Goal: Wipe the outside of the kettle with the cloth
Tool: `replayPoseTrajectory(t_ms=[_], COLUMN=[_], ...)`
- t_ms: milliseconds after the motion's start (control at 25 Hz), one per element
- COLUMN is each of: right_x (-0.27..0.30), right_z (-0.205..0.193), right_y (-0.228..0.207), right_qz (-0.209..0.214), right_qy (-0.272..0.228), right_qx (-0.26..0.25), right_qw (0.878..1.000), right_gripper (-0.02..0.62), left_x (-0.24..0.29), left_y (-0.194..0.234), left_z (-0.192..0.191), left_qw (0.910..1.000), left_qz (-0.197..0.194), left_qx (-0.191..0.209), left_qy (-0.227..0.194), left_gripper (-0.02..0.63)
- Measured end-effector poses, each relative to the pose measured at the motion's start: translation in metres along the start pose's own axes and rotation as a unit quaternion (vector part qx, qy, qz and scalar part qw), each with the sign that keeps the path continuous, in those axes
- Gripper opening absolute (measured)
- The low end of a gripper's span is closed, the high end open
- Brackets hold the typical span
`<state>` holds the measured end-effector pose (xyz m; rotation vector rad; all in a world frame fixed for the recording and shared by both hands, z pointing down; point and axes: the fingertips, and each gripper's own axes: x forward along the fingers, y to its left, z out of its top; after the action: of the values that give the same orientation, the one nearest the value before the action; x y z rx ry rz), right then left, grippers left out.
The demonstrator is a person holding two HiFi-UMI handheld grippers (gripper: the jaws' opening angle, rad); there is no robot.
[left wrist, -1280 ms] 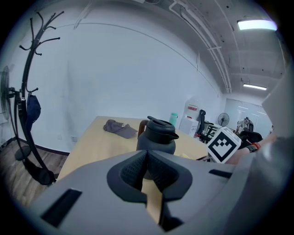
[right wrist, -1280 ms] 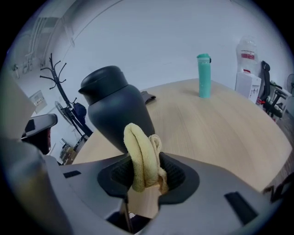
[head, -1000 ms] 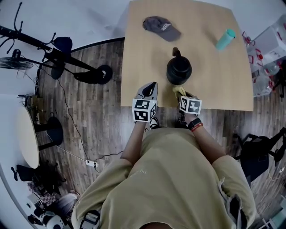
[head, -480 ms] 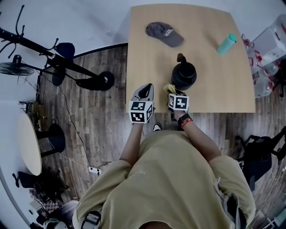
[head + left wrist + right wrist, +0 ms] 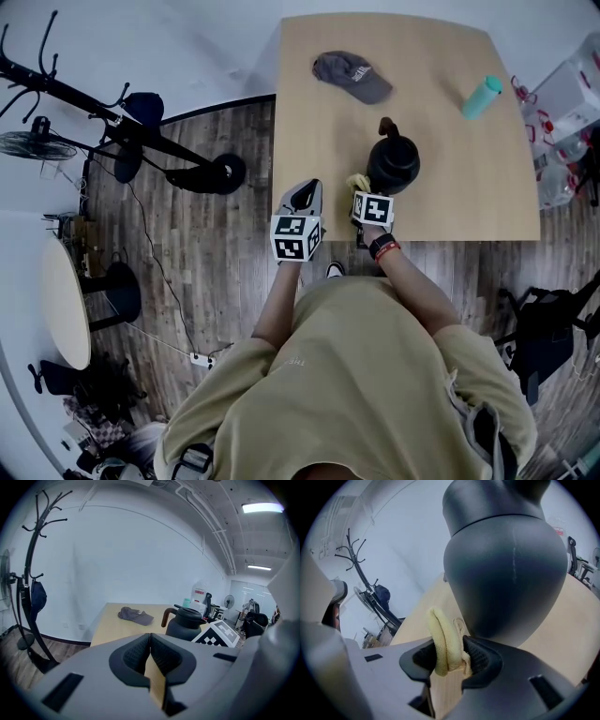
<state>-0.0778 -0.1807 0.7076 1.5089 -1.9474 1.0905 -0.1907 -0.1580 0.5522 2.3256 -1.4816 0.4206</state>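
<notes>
As the right gripper (image 5: 449, 660), pinching the cloth (image 5: 442, 637), has closed in on the kettle (image 5: 394, 165), upper middle of head view, wiping can start; left gripper (image 5: 150, 654) jaws pressed together, empty.

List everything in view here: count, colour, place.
table: one, light wood, ahead.
kettle: one, black, table's near edge.
cap: one, grey, table's far left.
bottle: one, teal, table's far right.
cloth: one, yellow, clamped beside kettle.
coat rack: one, black, floor left of table.
left gripper: one, grey, shut, empty, table's near edge.
right gripper: one, grey, shut on cloth, by kettle.
</notes>
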Motion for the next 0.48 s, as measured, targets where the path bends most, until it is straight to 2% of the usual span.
replayPoseTrajectory(t_ms=[480], right_x=[-0.004], right_z=[-0.009], right_y=[-0.022], right_qz=[-0.004], right_qy=[0.01], right_qx=[0.021], right_qw=[1.0], right_gripper=[0.147], left_x=[0.007], left_y=[-0.015], left_z=[-0.004], left_qw=[1.0], left_qz=[-0.005], left_qx=[-0.001], left_qy=[0.004], left_gripper=[0.025])
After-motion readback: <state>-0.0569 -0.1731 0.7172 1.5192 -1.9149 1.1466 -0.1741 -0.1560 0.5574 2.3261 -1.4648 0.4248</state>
